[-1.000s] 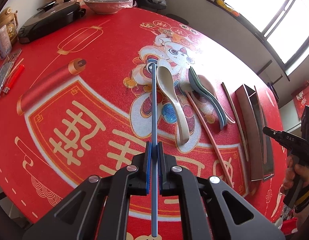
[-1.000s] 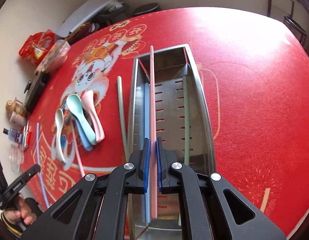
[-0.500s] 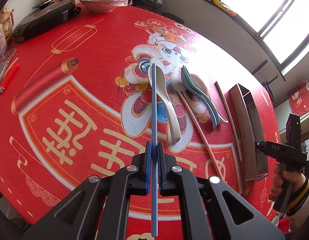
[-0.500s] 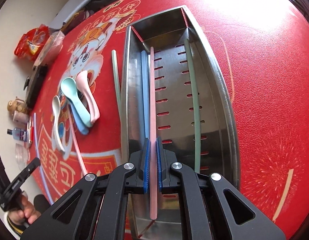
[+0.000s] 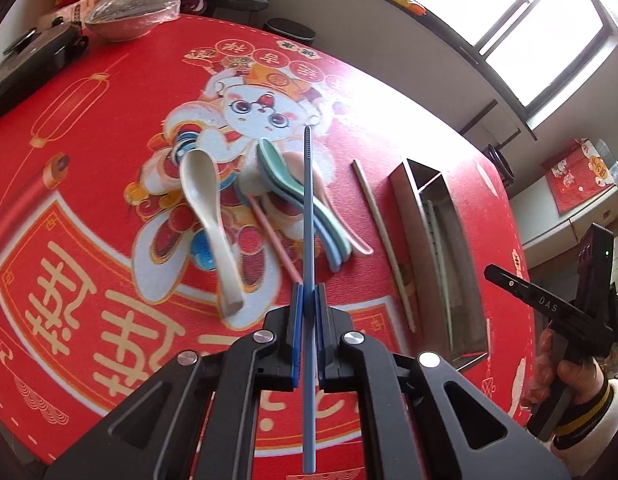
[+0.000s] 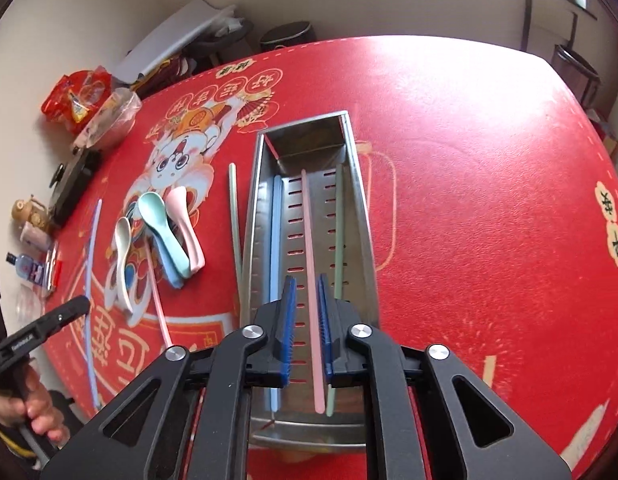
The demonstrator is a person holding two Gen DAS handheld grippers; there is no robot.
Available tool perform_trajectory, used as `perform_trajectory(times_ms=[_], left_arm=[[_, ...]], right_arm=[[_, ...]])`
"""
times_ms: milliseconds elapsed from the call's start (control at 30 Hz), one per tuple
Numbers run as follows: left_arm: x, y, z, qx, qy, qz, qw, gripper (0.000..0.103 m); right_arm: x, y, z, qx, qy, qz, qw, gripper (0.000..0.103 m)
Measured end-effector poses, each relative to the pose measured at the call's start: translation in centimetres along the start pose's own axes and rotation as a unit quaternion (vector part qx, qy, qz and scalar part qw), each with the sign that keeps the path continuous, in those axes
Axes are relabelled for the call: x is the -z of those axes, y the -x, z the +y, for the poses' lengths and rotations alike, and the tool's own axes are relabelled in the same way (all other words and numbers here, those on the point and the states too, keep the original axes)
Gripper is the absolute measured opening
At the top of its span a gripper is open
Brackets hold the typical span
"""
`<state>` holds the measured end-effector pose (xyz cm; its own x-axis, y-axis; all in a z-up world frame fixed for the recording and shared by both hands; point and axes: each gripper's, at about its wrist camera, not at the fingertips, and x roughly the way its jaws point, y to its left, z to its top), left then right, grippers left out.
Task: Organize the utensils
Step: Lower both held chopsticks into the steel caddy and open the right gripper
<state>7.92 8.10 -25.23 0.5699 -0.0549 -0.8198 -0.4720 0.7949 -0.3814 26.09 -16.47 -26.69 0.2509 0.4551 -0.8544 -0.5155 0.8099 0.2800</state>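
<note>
1. The left tongs are clamped tight on a blue chopstick, held above the red surface; the stick runs straight out ahead between the pads and its near end sticks out behind them
2. The right tongs hang over the steel tray and their jaws are opening; a pink chopstick shows in the gap between the pads, with neither pad pressing on it, and it lies lengthwise in the tray
3. Also lying lengthwise in the tray are another blue chopstick along the left wall and a green chopstick toward the right wall
4. Just outside the tray's left wall, a second green chopstick lies on the surface
5. Farther left is a cluster of spoons: a green spoon, a pink spoon touching it, and a white spoon a little apart
6. A second pink chopstick lies on the surface between the white spoon and the other spoons
</note>
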Motion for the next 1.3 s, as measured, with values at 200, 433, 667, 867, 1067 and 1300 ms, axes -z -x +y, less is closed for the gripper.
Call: perform_trajectory(times_ms=[200,433,667,867,1067,1300], left_arm=[[-1.5,-2.4,-6.3,0.040,-0.030,0.016,0.9986,0.005],[-2.1,-7.4,-12.9,0.062,-0.048,0.048,0.9958,0.005],[-2.4,-12.8,-15.8,0.049,-0.019,0.090,0.9946,0.005],[-2.3,-15.5,-17.2,0.014,-0.031,0.103,0.9941,0.005],[-2.4,-17.0,-17.5,-0.007,-0.047,0.120,0.9916,0.005],[-3.3,-15.1,-17.0,0.024,-0.070,0.109,0.9913,0.012]], right_arm=[[0.6,2.0,-2.3,0.004,-0.005,-0.018,1.000,0.056],[1.5,2.8,-6.0,0.005,-0.038,-0.011,0.999,0.077],[3.1,3.6,-9.5,0.004,-0.067,-0.012,0.998,0.086],[3.8,4.2,-11.6,0.005,-0.090,-0.014,0.996,0.086],[3.9,4.6,-12.1,0.003,-0.100,-0.019,0.995,0.086],[3.5,4.6,-11.0,0.003,-0.102,-0.024,0.995,0.086]])
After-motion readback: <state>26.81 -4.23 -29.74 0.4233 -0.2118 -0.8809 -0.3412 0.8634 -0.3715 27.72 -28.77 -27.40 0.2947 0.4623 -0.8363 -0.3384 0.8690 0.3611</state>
